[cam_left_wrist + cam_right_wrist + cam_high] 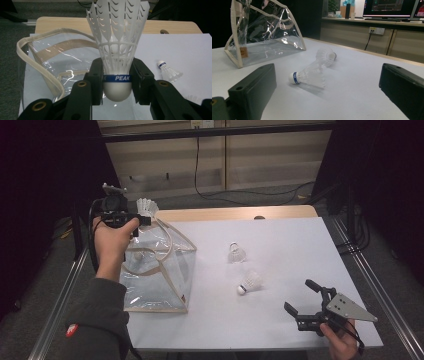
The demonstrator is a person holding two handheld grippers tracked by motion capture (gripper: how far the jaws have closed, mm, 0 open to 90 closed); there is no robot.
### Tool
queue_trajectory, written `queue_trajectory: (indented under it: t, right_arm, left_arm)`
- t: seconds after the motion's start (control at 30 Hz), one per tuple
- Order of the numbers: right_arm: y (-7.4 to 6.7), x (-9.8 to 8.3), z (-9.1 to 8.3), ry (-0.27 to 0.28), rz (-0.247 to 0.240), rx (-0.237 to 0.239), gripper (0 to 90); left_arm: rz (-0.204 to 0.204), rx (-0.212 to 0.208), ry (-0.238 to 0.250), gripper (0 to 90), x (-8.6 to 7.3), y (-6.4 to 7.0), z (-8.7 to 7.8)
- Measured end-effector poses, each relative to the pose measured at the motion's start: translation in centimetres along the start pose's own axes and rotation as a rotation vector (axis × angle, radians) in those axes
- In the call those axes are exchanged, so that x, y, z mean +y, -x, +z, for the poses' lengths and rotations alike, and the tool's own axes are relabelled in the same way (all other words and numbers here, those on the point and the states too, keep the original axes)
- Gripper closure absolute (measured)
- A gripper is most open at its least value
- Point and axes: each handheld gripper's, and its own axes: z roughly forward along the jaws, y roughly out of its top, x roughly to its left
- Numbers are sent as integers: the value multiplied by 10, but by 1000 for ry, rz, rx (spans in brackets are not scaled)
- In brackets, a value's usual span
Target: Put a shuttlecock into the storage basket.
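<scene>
The jaws of the left gripper (pixel 117 85) are clamped on a white shuttlecock (pixel 117 50), pressing from both sides on its round cork base at the blue band, with the feathered skirt pointing away from the gripper. In the high view the left gripper (pixel 142 220) is held up at the far left corner of the counter, above the clear plastic bag (pixel 155 270), and the held shuttlecock (pixel 147 207) pokes out past it. The bag has cream fabric edging and handles, stands upright on the left part of the counter, and its mouth is open at the top.

The jaws of the right gripper (pixel 301 296) are spread wide with nothing between them; it sits low at the near right of the counter, in the person's right hand (pixel 342 340). In the right gripper view its two jaws frame a lying shuttlecock (pixel 308 75), which is well ahead of them and untouched.

The counter (pixel 280 245) has a white top with a pale wooden strip along its far edge. Around it are a grey floor, dark curtains at both sides, and cables beyond the far edge.

Three shuttlecocks can be counted: one held, and two on the counter's middle, one nearer (pixel 250 283) and one farther back (pixel 236 253), close together. One bag. Two grippers.
</scene>
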Motion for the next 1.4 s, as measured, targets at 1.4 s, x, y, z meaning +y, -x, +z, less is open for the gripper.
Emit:
queue_trajectory:
  t: [1.4]
  right_arm:
    - [1, 0, 0, 2, 5, 3, 9]
  left_arm:
    - [-69, 75, -27, 652, -14, -27, 23]
